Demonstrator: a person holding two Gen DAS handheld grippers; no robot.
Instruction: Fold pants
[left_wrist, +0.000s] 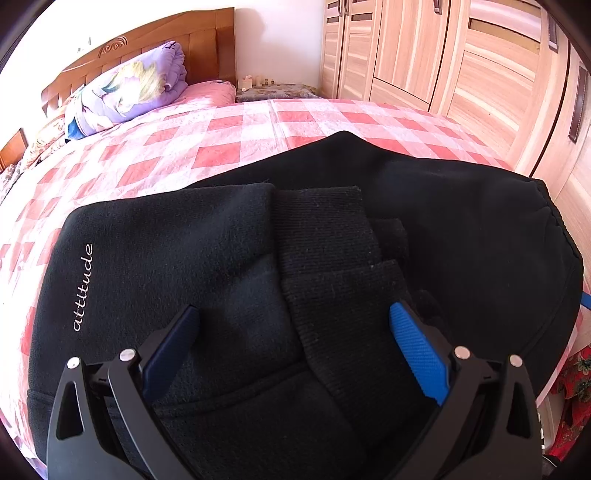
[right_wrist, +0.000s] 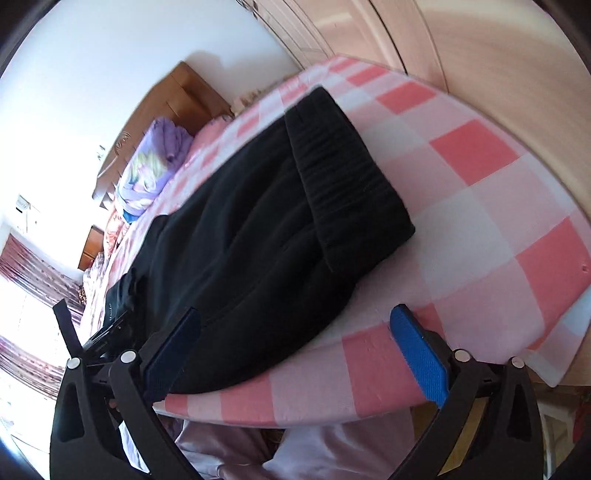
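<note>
Black pants (left_wrist: 229, 258) lie folded on the pink checked bed sheet (left_wrist: 221, 147), with white "attitude" lettering (left_wrist: 83, 288) at the left and ribbed cuffs (left_wrist: 325, 236) on top. My left gripper (left_wrist: 293, 317) is open just above the folded pants, holding nothing. In the right wrist view the pants (right_wrist: 240, 236) stretch away with the ribbed waistband (right_wrist: 343, 177) at the right end. My right gripper (right_wrist: 293, 321) is open at the bed's near edge, its left finger over the pants' edge and its right finger over the sheet (right_wrist: 480, 229). The left gripper's body (right_wrist: 110, 328) shows at the left.
A folded purple quilt (left_wrist: 136, 88) and pink pillow (left_wrist: 210, 90) lie by the wooden headboard (left_wrist: 177, 44). A nightstand (left_wrist: 275, 90) with small items stands beside the bed. Wooden wardrobe doors (left_wrist: 461, 66) run along the right side. The bed's edge (right_wrist: 295, 417) is below my right gripper.
</note>
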